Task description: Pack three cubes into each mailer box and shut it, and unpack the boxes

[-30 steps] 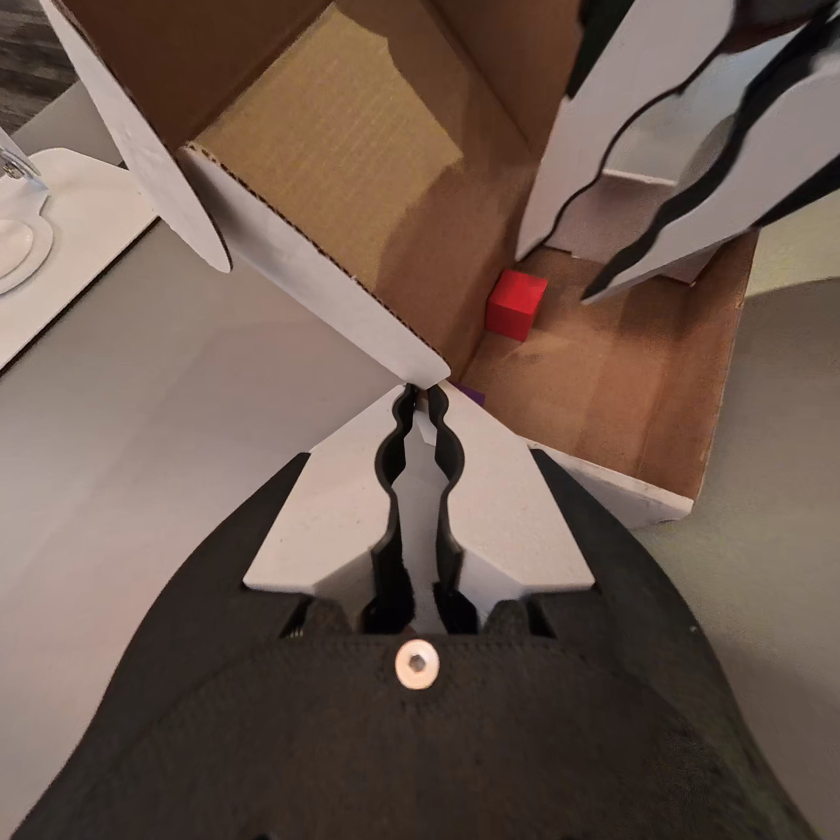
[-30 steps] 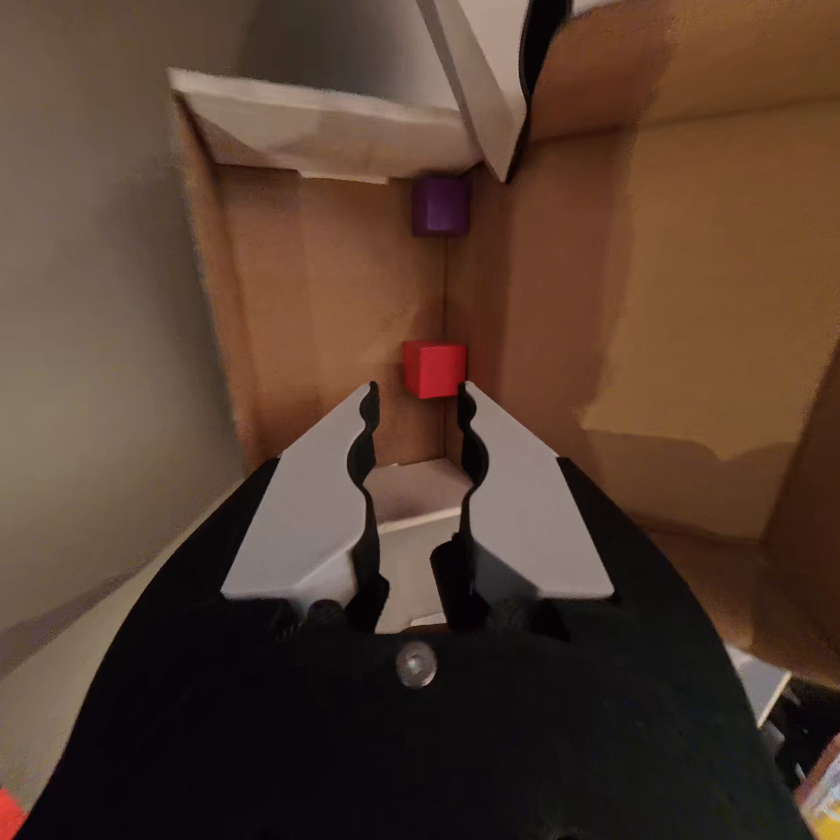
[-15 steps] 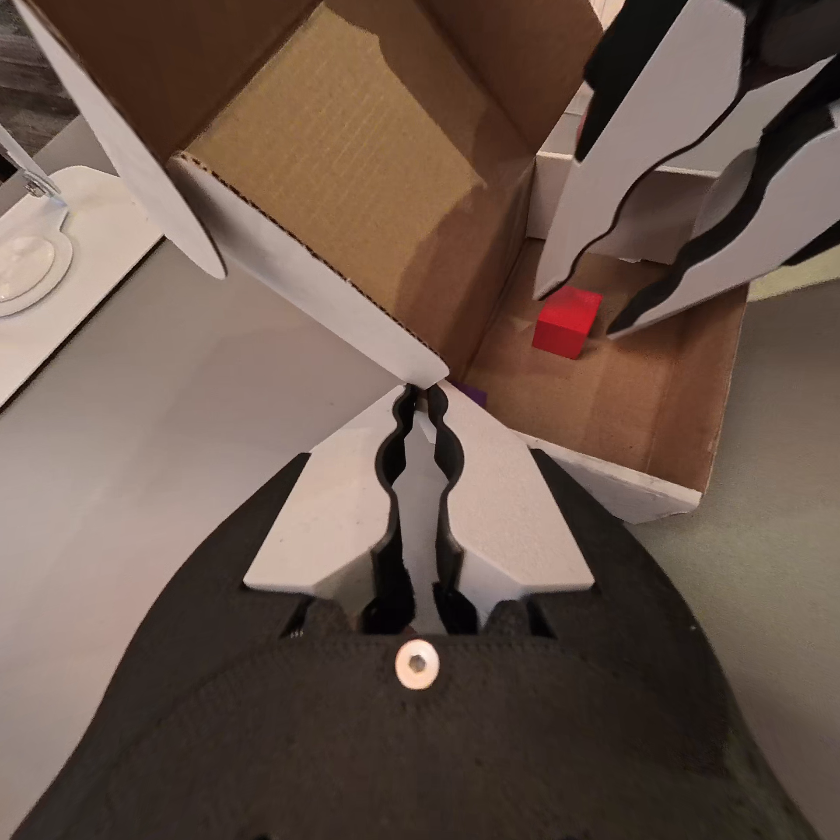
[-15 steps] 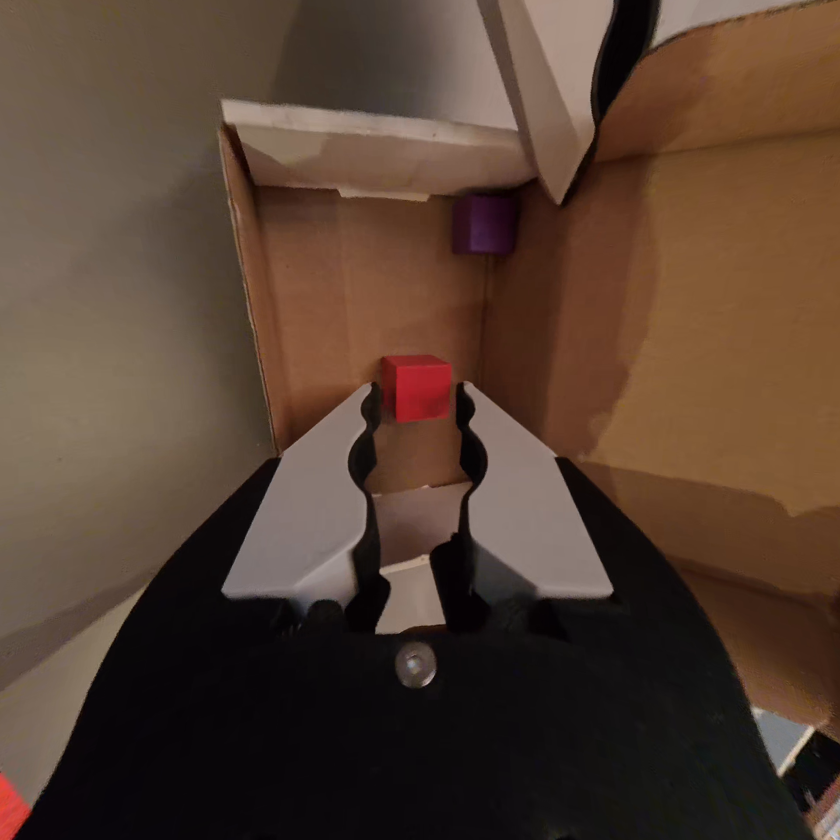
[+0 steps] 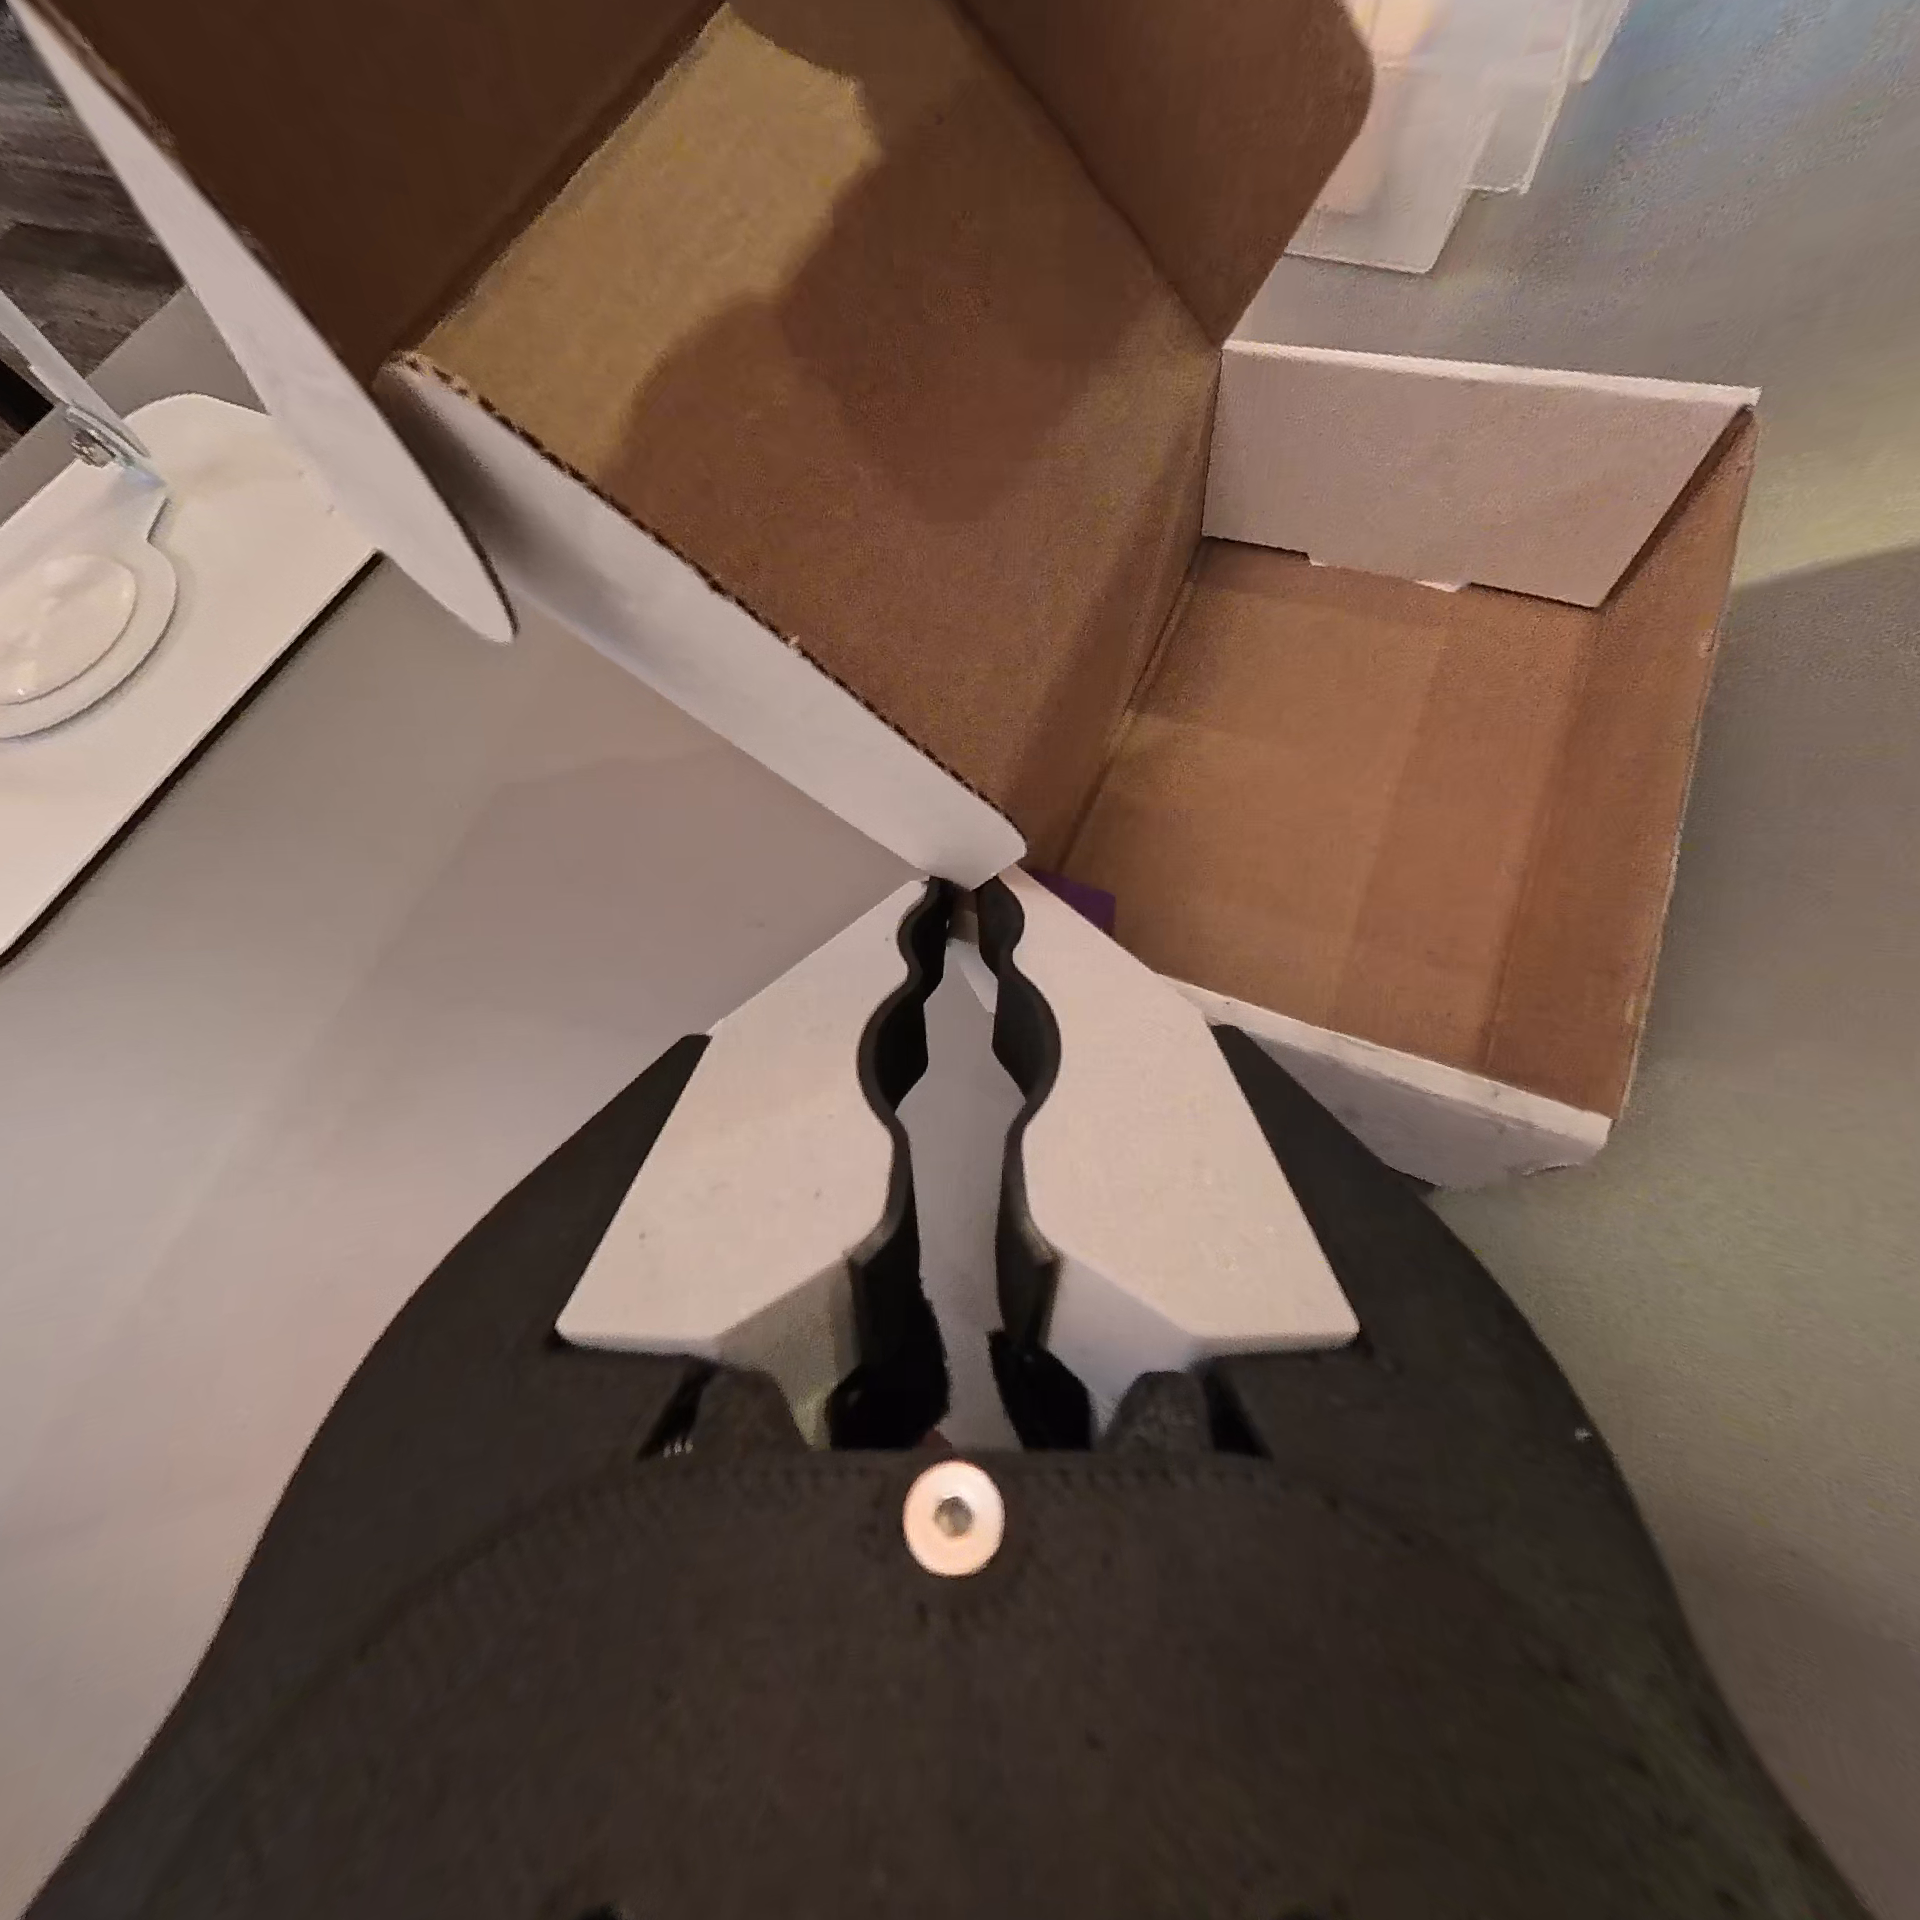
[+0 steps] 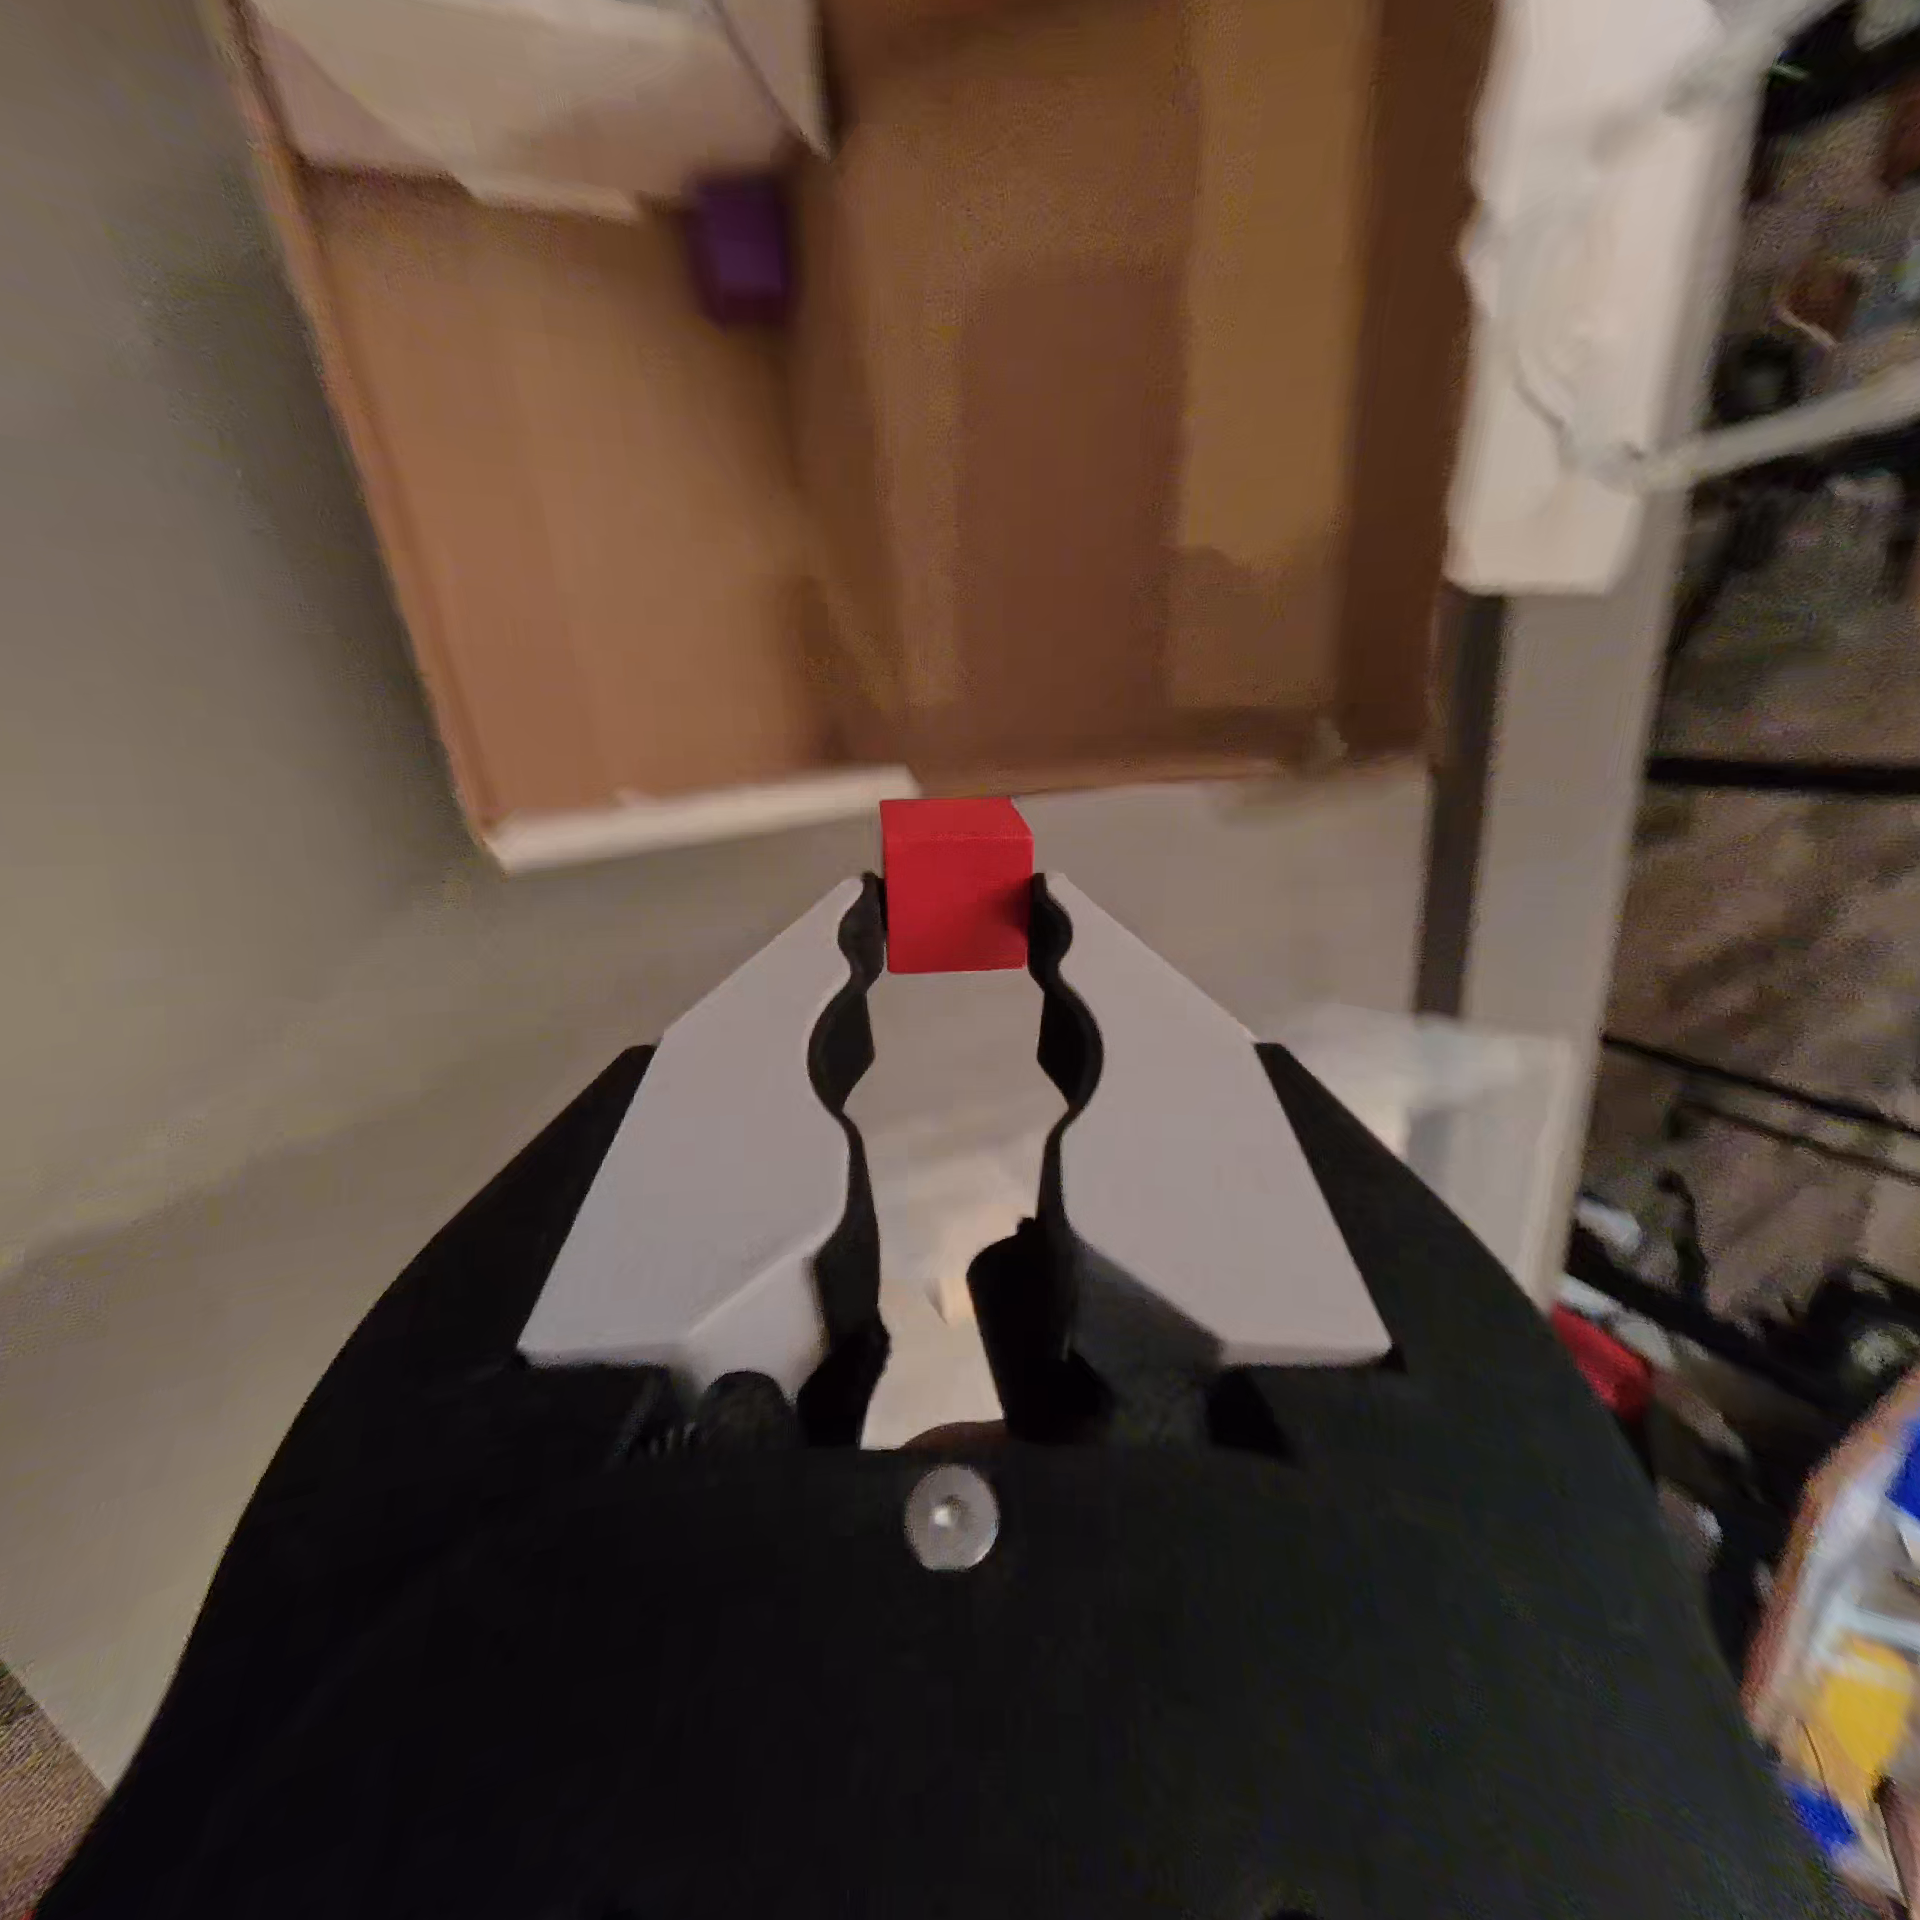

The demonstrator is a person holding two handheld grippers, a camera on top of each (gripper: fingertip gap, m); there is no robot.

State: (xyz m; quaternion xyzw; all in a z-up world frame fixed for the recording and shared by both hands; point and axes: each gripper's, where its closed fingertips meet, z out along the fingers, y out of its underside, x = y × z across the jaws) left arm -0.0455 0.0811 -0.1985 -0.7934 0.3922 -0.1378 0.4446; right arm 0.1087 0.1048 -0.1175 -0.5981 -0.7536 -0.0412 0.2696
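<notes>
An open white mailer box with a brown inside (image 5: 1351, 790) sits on the grey table, its lid raised. My left gripper (image 5: 961, 885) is shut on the lid's side flap (image 5: 727, 665) at the box's near corner. A purple cube (image 5: 1081, 896) peeks out just behind the left fingertips inside the box; it also shows in the right wrist view (image 6: 740, 249) in the far corner. My right gripper (image 6: 956, 888) is shut on a red cube (image 6: 954, 883) and holds it in the air outside the box (image 6: 582, 499), above the table.
A white stand base (image 5: 125, 623) lies at the left on the grey table (image 5: 312, 987). Pale translucent containers (image 5: 1455, 135) stand behind the box. At the right of the right wrist view is a table edge with cluttered shelving (image 6: 1766, 831) beyond.
My right gripper closed on the red cube and lifted it out of the box, leaving the left wrist view. The left gripper kept its hold on the flap.
</notes>
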